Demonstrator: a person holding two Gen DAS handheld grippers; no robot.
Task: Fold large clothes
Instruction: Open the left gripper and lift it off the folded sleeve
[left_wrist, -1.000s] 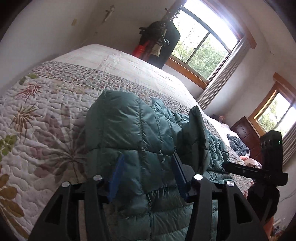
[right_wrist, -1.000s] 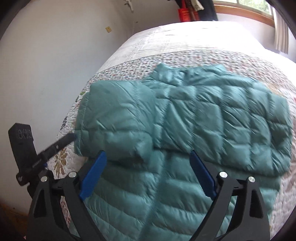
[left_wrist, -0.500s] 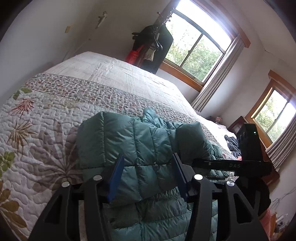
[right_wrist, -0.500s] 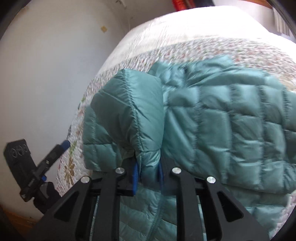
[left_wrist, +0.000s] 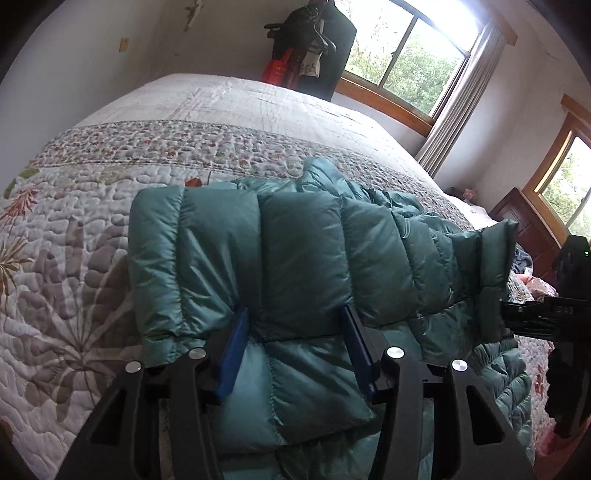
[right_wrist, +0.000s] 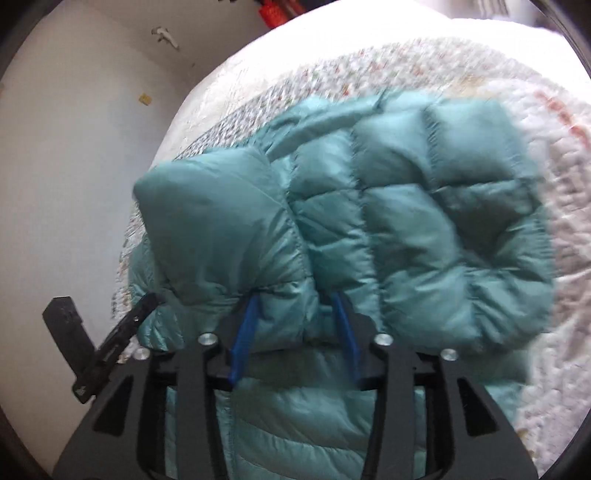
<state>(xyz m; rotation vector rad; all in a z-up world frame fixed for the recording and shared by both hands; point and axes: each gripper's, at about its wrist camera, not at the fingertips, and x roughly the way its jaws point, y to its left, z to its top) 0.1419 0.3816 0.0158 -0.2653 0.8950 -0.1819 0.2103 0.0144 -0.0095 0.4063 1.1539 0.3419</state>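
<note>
- Fingers first: the left gripper has its blue pads spread wide, with a puffy fold of the jacket bulging between them; the pads press into its sides, so it seems to grip the fold, though how firmly is hard to judge.
- The right gripper has its blue pads moderately apart, and a bunched fold of jacket fills the gap and touches both pads; this view is blurred, so the hold looks likely, not certain.
- In the left view, the right gripper's black body shows at the right edge, beside a raised corner of the jacket.
- In the right view, the left gripper's black body shows at lower left, its tip against the jacket's edge.
- The teal quilted jacket lies on the bed, upper part doubled over the lower part nearest the cameras.
- The bed carries a floral quilt with a patterned band across it.
- Beyond the bed, dark clothes hang by a window with a curtain.
- A second window and a dark wooden cabinet stand at far right.
</note>
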